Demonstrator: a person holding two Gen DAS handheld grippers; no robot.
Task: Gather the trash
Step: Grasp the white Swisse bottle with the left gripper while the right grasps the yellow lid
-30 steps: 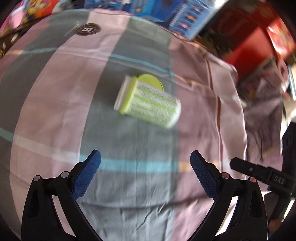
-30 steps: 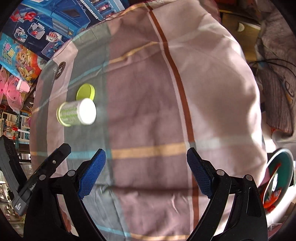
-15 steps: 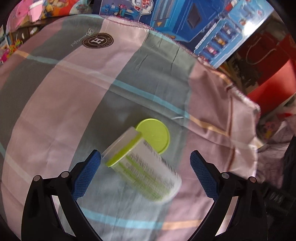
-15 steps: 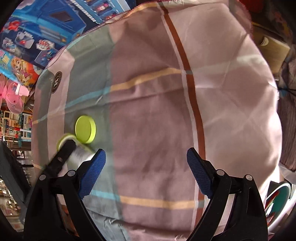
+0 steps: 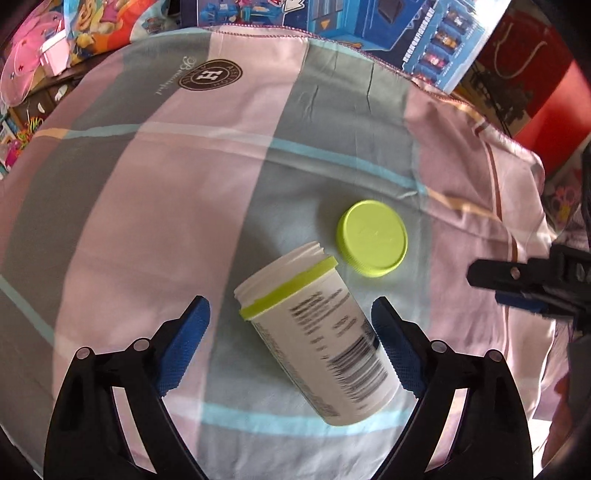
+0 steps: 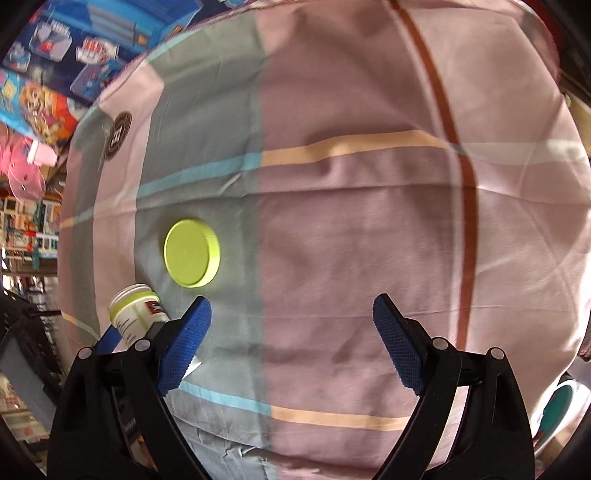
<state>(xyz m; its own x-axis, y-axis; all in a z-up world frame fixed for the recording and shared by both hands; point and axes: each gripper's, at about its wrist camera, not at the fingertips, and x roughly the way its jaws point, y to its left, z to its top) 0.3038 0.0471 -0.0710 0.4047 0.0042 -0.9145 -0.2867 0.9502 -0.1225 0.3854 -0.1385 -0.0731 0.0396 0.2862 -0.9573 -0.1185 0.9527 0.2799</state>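
A white plastic jar (image 5: 317, 332) with a lime-green band lies on its side on the striped cloth, mouth open, and also shows in the right wrist view (image 6: 135, 312). Its lime-green lid (image 5: 371, 238) lies flat just beyond it; the lid (image 6: 192, 253) is ahead-left of the right gripper. My left gripper (image 5: 291, 339) is open with the jar between its blue pads, the right pad close to the jar. My right gripper (image 6: 291, 339) is open and empty over the cloth; it shows at the right of the left wrist view (image 5: 532, 284).
The pink, grey and blue striped cloth (image 6: 369, 221) covers the whole surface. Toy boxes (image 5: 369, 22) stand beyond its far edge. A red bag (image 5: 524, 74) is at the far right. A teal bowl (image 6: 561, 406) sits past the cloth's right edge.
My left gripper has moved forward and down until the jar lies between its open pads. My right gripper has moved closer to the lid and jar.
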